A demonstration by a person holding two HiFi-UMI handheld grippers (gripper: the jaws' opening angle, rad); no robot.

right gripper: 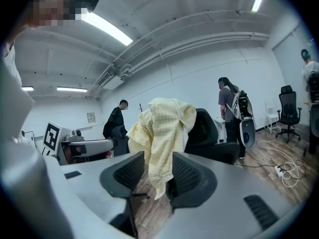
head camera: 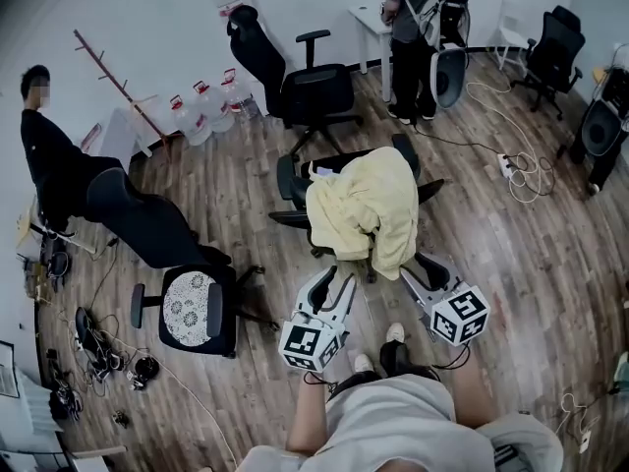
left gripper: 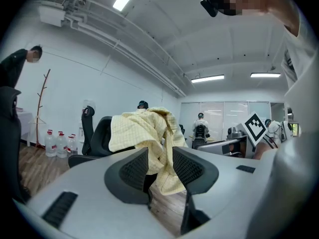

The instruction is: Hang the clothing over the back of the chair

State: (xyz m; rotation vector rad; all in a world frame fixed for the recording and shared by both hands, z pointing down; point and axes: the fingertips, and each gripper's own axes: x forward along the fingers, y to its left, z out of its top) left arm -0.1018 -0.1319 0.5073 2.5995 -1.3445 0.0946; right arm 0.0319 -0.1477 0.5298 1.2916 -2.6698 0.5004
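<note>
A pale yellow garment (head camera: 364,214) lies draped over the back of a black office chair (head camera: 290,180) in the middle of the room, one end hanging down toward me. My left gripper (head camera: 327,285) is just short of the chair's near side, open, with nothing between its pads. My right gripper (head camera: 413,275) is open too, beside the garment's hanging end and apart from it. In the left gripper view the garment (left gripper: 144,131) shows beyond the spread jaws of the left gripper (left gripper: 160,171). The right gripper view shows the cloth (right gripper: 162,133) past the empty right gripper (right gripper: 158,176).
A second black chair (head camera: 310,91) stands behind the draped one, and a chair with a patterned cushion (head camera: 192,308) is at the left. One person (head camera: 59,165) leans at the left, another (head camera: 408,37) stands at a desk. Water bottles (head camera: 206,106) and cables (head camera: 521,170) lie on the wood floor.
</note>
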